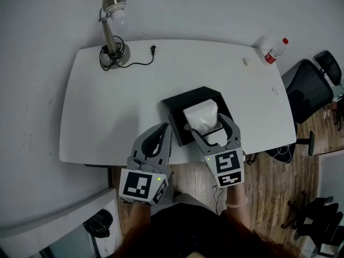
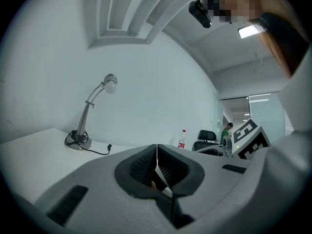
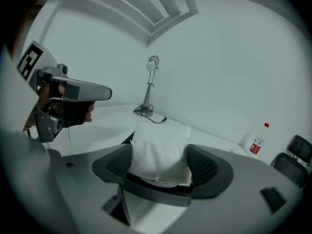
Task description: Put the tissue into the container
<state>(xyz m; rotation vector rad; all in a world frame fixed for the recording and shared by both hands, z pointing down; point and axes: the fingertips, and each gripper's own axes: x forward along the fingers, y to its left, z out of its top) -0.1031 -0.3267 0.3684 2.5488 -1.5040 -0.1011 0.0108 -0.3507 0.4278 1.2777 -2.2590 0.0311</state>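
Observation:
A white tissue pack (image 1: 201,115) is held between the jaws of my right gripper (image 1: 209,126), which is shut on it. In the head view the pack hangs over the front part of the black open container (image 1: 178,102), which sits mid-table near the front edge. The right gripper view shows the tissue (image 3: 160,147) bulging up between the two pads of the right gripper (image 3: 161,164), hiding most of the container. My left gripper (image 1: 159,138) is shut and empty, just left of the container at the table's front edge. In its own view the left gripper (image 2: 157,165) has its jaws pressed together.
A metal desk lamp (image 1: 113,23) with a black cord (image 1: 141,62) stands at the table's back left. At the back right corner stands a red-capped bottle (image 1: 274,51). A black office chair (image 1: 306,87) is beyond the right edge. The white table (image 1: 107,112) ends just before both grippers.

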